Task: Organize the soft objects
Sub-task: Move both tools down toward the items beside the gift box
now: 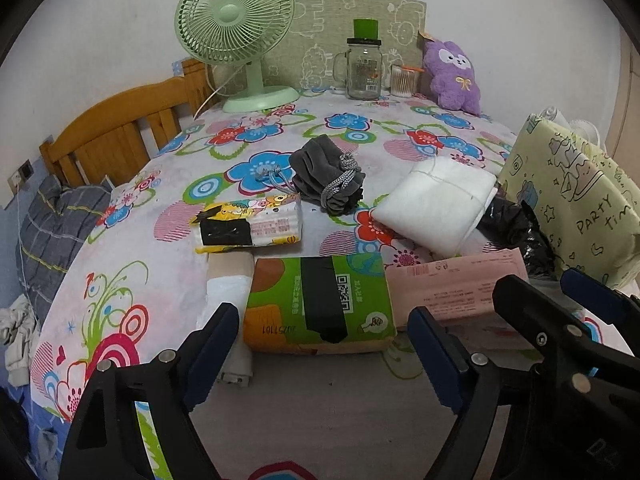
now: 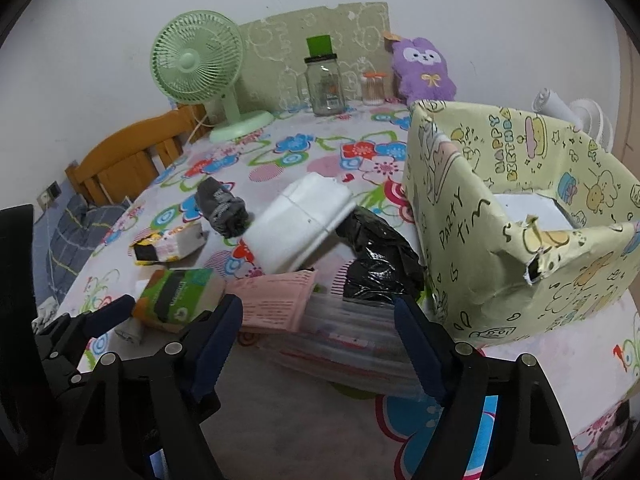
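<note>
A green tissue pack [image 1: 320,304] lies on the floral cloth just ahead of my left gripper [image 1: 324,356], which is open, its pads flanking the pack's near end without touching. My right gripper [image 2: 318,344] is open over a clear plastic pack [image 2: 348,340] with a pink paper slip [image 2: 276,300] on it. Further back lie a yellow tissue pack [image 1: 248,220], a grey drawstring pouch [image 1: 324,176], a folded white cloth [image 1: 436,204] and a black plastic bag [image 1: 516,232]. A purple plush [image 1: 452,76] leans at the back.
An open box wrapped in yellow-green party paper [image 2: 520,240] stands at the right. A green fan [image 1: 236,28], a glass jar [image 1: 362,68] and a cotton swab jar [image 1: 404,80] line the back. A wooden bed frame [image 1: 116,132] rises at the left.
</note>
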`<state>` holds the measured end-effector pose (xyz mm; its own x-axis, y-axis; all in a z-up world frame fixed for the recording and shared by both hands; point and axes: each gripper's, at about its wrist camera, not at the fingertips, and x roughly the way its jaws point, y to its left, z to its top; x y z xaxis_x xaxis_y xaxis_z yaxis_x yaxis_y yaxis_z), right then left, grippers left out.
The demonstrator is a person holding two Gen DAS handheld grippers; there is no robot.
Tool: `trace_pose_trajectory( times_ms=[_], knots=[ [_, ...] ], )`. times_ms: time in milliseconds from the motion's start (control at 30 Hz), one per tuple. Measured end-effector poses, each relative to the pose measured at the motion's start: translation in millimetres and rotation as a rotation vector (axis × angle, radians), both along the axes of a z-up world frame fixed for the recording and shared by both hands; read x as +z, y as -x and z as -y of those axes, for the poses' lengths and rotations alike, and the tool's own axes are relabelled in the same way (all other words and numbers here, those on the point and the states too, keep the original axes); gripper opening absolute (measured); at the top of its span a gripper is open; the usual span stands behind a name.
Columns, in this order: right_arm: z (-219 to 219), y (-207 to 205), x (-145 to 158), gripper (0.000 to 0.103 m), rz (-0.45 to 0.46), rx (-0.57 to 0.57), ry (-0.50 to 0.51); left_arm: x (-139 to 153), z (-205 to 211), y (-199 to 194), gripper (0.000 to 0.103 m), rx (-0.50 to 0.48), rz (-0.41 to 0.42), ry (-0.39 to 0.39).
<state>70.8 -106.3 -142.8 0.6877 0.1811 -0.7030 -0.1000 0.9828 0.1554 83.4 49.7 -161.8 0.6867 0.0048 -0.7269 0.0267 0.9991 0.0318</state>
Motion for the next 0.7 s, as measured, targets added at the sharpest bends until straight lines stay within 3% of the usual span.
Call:
trace_pose_trajectory(
  times_ms=[333,700],
  knots=[
    [-6.2,-2.6,-7.8,0.081,-0.038,0.012,0.001,-4.5,1.6,-0.7,0.075,-0.014,0.001,-0.040],
    [-10.0,2.9,-5.2,0.081,-0.049,0.050,0.027,-0.7,-6.1,14.7,0.074,-0.018,0.009,-0.003]
  ],
)
